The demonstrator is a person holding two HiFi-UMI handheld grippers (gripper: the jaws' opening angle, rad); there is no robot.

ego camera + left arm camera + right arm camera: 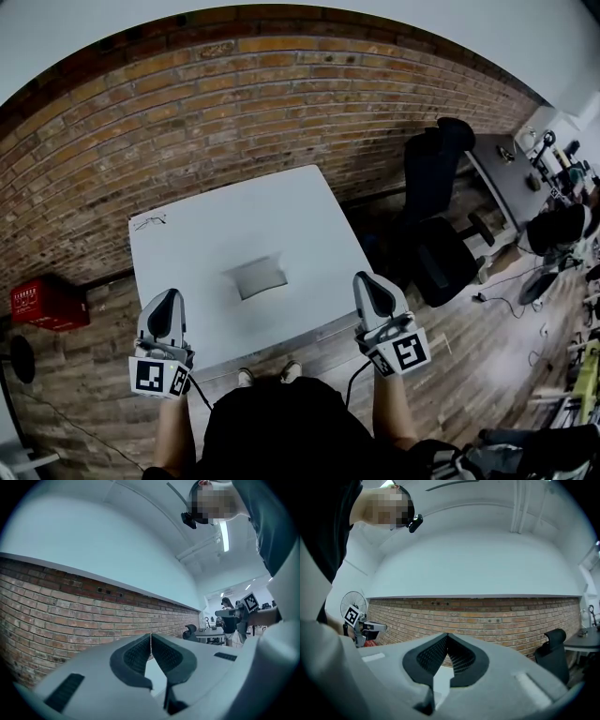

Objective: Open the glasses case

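glasses case (pixel 256 278): table (pixel 309 202) centre | glasses (pixel 150 222): far-left corner | chair (pixel 436 248): right

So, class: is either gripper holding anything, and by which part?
Nothing is held. The left gripper and right gripper are shut on nothing; the case lies on the table, apart from both.

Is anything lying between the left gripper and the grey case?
No: the head view shows only bare table between the left gripper and the case.
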